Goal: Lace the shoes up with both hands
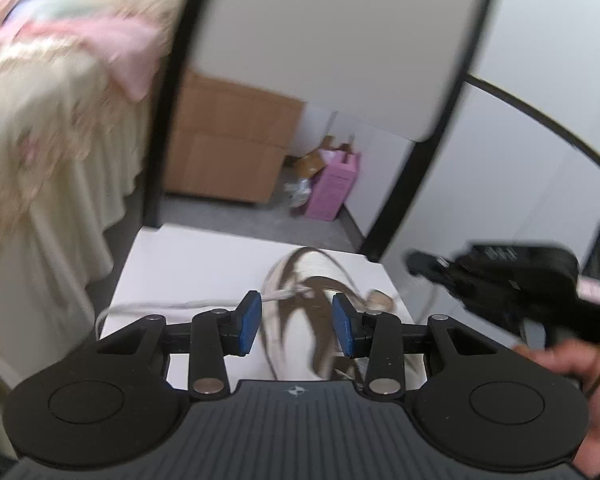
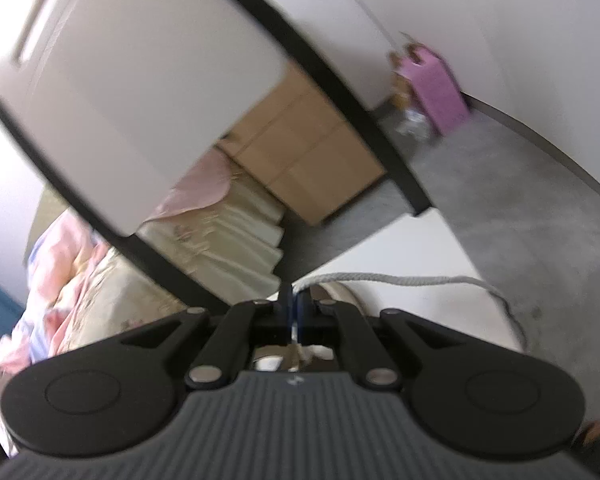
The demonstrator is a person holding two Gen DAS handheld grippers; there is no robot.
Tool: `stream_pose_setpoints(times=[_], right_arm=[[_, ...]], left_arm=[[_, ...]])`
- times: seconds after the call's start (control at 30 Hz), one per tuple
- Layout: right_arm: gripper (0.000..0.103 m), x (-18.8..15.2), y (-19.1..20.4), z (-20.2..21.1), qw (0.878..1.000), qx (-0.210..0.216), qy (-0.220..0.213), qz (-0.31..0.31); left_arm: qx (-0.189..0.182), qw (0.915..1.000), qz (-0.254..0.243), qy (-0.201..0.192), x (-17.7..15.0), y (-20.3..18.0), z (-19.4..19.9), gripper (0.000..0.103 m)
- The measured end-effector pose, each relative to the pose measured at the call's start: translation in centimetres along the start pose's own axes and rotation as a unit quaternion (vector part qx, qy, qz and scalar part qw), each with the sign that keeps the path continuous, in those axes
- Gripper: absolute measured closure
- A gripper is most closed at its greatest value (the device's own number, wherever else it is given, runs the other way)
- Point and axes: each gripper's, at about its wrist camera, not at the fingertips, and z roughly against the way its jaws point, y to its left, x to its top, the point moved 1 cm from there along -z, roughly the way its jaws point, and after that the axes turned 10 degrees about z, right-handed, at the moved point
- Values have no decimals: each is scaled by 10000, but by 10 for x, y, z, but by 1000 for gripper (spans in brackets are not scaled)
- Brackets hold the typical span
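Right wrist view: right gripper (image 2: 294, 312) clamps the lace (image 2: 400, 279); left gripper (image 1: 296, 322) gapes empty. Keep tension, regrasp beside the shoe (image 1: 300, 320).

We saw one shoe (image 1: 300, 320) lying on the white table (image 1: 188, 264). It was pale, with dark brown stripes across its top, and it looked blurry, so we could not tell which way its toe pointed. A light grey lace (image 1: 172, 305) ran out from the shoe to the left, over the table. In the right wrist view, the same woven lace (image 2: 388, 279) curved over the table's edge and hung down.
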Motion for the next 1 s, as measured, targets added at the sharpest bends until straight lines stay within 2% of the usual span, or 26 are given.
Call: stream_pose_setpoints(times=[0.17, 0.33, 0.63, 0.8, 0.83, 0.87, 0.97, 1.0], right_arm=[[99, -2, 20, 0, 9975, 205, 54, 668], [97, 2, 20, 1, 9963, 626, 151, 563], [97, 26, 12, 28, 9915, 1243, -286, 247], [97, 38, 8, 50, 9860, 1513, -665, 216], [97, 41, 6, 54, 9850, 1560, -720, 185], [97, 43, 4, 58, 9838, 1615, -768, 139], [97, 49, -4, 69, 9810, 1713, -905, -12], [97, 51, -6, 72, 9806, 1709, -960, -48]], left_arm=[[42, 9962, -862, -67, -10, -31, -8, 60], [-1, 9885, -1507, -85, -12, -55, -17, 60], [161, 9758, -2177, -94, -11, -93, -43, 60], [158, 9728, -2291, -292, -1, -114, -55, 60], [104, 9716, -2338, -339, 1, -119, -57, 65], [74, 9709, -2364, -372, 2, -123, -58, 77], [76, 9711, -2337, -478, 3, -130, -61, 100], [109, 9720, -2290, -510, 2, -131, -61, 100]])
